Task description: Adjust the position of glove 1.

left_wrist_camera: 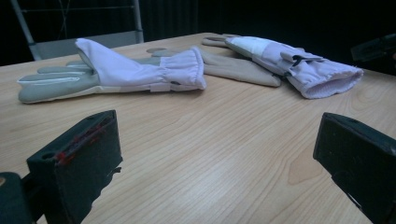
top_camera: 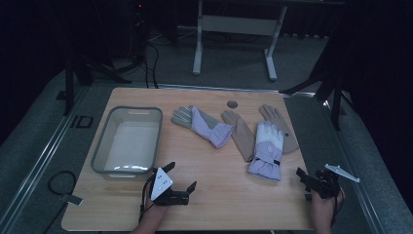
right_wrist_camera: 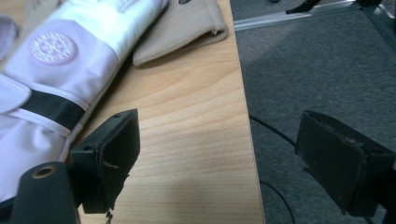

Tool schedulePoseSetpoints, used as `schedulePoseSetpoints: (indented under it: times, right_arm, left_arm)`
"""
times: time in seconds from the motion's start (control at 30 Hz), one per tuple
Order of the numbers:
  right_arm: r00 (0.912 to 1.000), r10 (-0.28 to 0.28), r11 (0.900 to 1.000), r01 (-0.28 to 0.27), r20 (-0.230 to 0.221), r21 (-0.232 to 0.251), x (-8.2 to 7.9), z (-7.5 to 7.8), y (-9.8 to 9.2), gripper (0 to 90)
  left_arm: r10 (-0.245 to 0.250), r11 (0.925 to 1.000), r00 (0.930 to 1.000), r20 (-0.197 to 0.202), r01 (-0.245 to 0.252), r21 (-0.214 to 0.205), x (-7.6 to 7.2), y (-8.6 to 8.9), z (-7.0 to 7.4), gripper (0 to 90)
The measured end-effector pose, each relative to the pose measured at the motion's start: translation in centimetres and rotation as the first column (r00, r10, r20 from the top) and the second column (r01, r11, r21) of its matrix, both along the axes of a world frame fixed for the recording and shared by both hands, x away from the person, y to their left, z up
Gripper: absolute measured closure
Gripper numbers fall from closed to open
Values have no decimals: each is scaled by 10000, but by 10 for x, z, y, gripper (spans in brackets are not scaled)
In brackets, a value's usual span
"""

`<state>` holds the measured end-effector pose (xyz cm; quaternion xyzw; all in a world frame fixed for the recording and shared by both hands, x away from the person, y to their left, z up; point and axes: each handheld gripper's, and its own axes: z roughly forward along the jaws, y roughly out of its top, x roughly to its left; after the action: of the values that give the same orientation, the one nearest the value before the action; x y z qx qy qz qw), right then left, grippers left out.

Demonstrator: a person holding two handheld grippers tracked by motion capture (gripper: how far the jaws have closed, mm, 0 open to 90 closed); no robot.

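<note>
Several gloves lie on the wooden table (top_camera: 219,200). A lilac-and-grey glove (top_camera: 202,125) (left_wrist_camera: 130,72) rests at the centre. To its right, a white-and-lilac glove (top_camera: 267,148) (left_wrist_camera: 299,63) (right_wrist_camera: 60,65) lies over tan gloves (top_camera: 241,134) (left_wrist_camera: 238,67) (right_wrist_camera: 187,28). My left gripper (top_camera: 181,176) (left_wrist_camera: 219,154) sits low at the front of the table, open, with bare wood between its jaws. My right gripper (top_camera: 306,181) (right_wrist_camera: 224,154) is open at the table's right edge, one jaw over the wood beside the white-and-lilac glove's cuff and the other over the floor.
A grey plastic bin (top_camera: 100,148) stands at the table's left with nothing visible inside. A round grommet (top_camera: 232,104) is set near the far edge. Grey carpet (right_wrist_camera: 317,70) with cables surrounds the table, and a desk frame (top_camera: 234,29) stands behind.
</note>
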<state>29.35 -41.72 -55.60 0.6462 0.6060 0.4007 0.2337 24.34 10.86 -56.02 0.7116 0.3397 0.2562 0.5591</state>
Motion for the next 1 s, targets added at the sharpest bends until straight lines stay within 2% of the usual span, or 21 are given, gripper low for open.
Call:
schedulePoseSetpoints:
  times: [0.03,0.07,0.13,0.17,0.2,0.27,0.3,0.37,0.43,0.47,0.5,0.57,0.6,0.73,0.77,0.83,0.87,0.9,0.93,1.0]
  right_arm:
    - [10000,-33,10000,33,60,47,0,0,-1,138]
    - [9998,-71,9998,74,167,-174,-1,1,0,138]
    - [9995,174,9943,-145,260,-1059,0,2,5,130]
    - [9995,174,9943,-145,260,-1059,0,2,5,130]
    - [9994,247,9905,-211,249,-1355,0,2,7,131]
    - [9983,579,9926,-581,-51,-1067,4,5,10,131]
    - [9982,576,9922,-592,-173,-1093,5,7,11,131]
    - [9980,633,9918,-627,22,-1109,6,14,14,127]
    - [9971,759,9931,-760,-49,-889,10,24,15,110]
    - [9978,654,9929,-660,-89,-990,12,29,17,110]
    - [9957,925,9916,-920,14,-909,15,34,20,104]
    - [9935,1128,9904,-1110,173,-827,18,42,24,104]
    - [9893,1451,9854,-1429,170,-929,20,46,29,104]
    - [9768,2120,9676,-2057,286,-1462,31,64,48,115]
    - [9692,2443,9604,-2376,301,-1454,34,68,51,125]
    - [9641,2616,9539,-2512,445,-1643,39,76,57,149]
    - [9553,2917,9442,-2795,487,-1743,44,82,62,149]
    - [9527,2986,9409,-2840,561,-1846,47,85,64,157]
    - [9419,3307,9314,-3157,583,-1814,52,90,69,161]
    - [9308,3608,9186,-3436,596,-1951,58,95,77,166]
  left_arm:
    - [2,10000,10000,-5,-2,-1,0,0,0,9]
    - [-5,10000,10000,-11,5,-6,0,0,0,9]
    - [-8,10000,10000,-34,8,-11,0,0,0,9]
    - [-8,10000,10000,-34,8,-11,0,0,0,9]
    - [-11,10000,10000,-51,11,-35,0,0,0,9]
    - [-11,10000,10000,-70,11,-46,1,1,0,9]
    - [-15,10000,10000,-68,15,-55,1,1,0,9]
    - [-42,10000,10000,-74,41,-74,1,1,0,9]
    - [-59,10000,10000,-74,58,-79,1,1,0,9]
    - [-57,9999,10000,-80,56,-104,1,1,0,9]
    - [-61,9999,9999,-90,60,-116,1,1,0,9]
    - [-76,9999,9999,-114,74,-126,1,1,0,9]
    - [-76,9999,9999,-109,74,-137,1,1,0,9]
    - [-101,9999,9999,-69,101,-86,0,1,0,9]
    - [-105,9999,9999,-73,105,-81,0,1,0,9]
    - [-120,9999,9999,-77,119,-98,1,1,0,9]
    - [-124,9999,9999,-82,123,-105,1,1,0,9]
    - [-125,9999,9999,-84,124,-95,1,1,0,9]
    - [-123,9999,9999,-99,121,-111,1,1,0,9]
    - [-127,9998,9999,-111,126,-135,1,1,0,9]
